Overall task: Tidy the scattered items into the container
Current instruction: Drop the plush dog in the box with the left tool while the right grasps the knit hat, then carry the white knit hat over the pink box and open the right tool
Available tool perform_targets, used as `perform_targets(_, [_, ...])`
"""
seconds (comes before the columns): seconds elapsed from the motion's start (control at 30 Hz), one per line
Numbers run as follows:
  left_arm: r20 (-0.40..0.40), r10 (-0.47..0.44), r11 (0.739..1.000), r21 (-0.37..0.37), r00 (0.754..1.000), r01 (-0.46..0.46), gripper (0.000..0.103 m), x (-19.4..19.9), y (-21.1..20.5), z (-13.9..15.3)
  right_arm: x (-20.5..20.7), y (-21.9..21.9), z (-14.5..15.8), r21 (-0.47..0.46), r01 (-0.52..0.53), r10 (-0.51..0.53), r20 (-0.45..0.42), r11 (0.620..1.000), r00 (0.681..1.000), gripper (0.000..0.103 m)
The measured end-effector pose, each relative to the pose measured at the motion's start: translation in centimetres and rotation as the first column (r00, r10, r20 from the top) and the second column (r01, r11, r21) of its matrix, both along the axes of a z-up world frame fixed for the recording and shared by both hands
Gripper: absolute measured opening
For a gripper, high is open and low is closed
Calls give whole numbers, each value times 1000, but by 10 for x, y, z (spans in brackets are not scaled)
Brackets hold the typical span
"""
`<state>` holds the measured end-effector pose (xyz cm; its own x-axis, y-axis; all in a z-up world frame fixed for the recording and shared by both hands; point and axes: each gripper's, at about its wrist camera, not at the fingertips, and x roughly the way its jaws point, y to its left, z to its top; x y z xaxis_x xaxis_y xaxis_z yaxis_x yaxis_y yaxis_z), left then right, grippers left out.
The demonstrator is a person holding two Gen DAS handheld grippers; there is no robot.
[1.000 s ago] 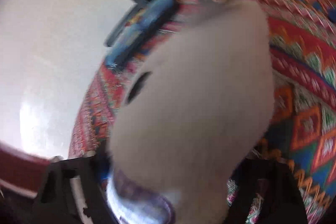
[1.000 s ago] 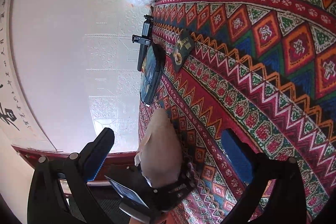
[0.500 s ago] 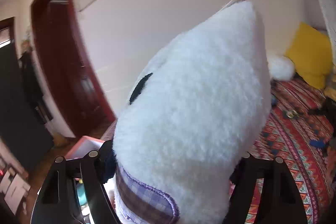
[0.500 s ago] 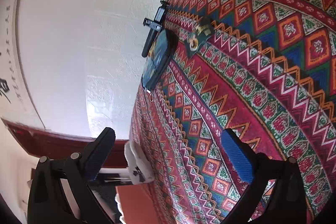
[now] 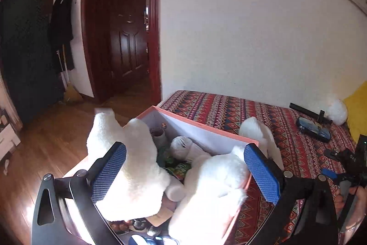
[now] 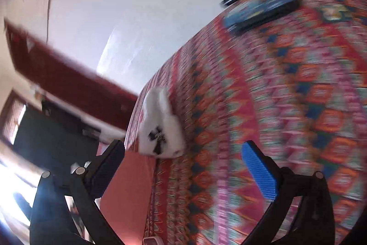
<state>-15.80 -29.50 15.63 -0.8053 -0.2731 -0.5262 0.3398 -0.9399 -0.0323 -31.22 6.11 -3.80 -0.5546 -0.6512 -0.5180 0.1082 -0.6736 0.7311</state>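
The white plush toy (image 5: 137, 167) lies in the pink box (image 5: 199, 125), sprawled over its rim, with one limb hanging out on the bed side of the box. Half a second ago that toy filled the left wrist view, clamped between the left gripper's (image 5: 183, 173) fingers (image 5: 109, 172); now it is below them in the box, and the blue pads stand clear of the fur on both sides. The fingers are opening, spread wide, with the toy under the gap and not pressed. Inside the box beside the toy are a ball of pale yarn (image 5: 182, 145), a grey cup-like thing (image 5: 158, 133) and some green packaging (image 5: 176, 167).

The box stands against the edge of the bed (image 5: 229, 111), which is covered with a red patterned cloth. On the bed, well away from the box toward the wall, lie a dark blue case (image 5: 313, 130), a black stick (image 5: 305, 110) and a white fluffy ball (image 5: 336, 111), with a yellow pillow (image 5: 359, 105) beyond.

The right gripper (image 6: 183, 167) has swung: its view is blurred, and a white plush limb (image 6: 160, 128) by the pink box side (image 6: 130, 185) now shows larger than before. Its fingers (image 6: 260, 173) are apart with nothing between them.
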Motion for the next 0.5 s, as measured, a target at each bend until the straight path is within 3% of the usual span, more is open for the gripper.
perform_targets(0.17, [57, 142, 990, -14, 988, -142, 103, 10, -48, -18, -74, -112, -12, 134, -114, 117, -10, 984, 993, 102])
perform_targets(0.3, [37, 246, 962, 113, 969, -249, 103, 32, -93, -22, -129, -158, -41, 204, -149, 136, 79, 968, 988, 101])
perform_targets(0.33, [26, 271, 948, 163, 962, -272, 103, 40, -104, -22, -139, -167, -53, 264, -179, 149, 129, 948, 980, 94])
perform_targets(0.37, [16, 297, 931, 219, 955, -293, 103, 47, -116, -24, -144, -171, -63, 312, -214, 163, 181, 926, 970, 45])
perform_targets(0.4, [10, 324, 909, 274, 946, -315, 103, 54, -129, -27, -147, -171, -71, 324, -236, 167, 228, 916, 959, 35])
perform_targets(0.5, [23, 412, 828, 407, 911, -385, 103, 73, -159, -39, -139, -151, -51, 285, -198, 146, 194, 938, 970, 29])
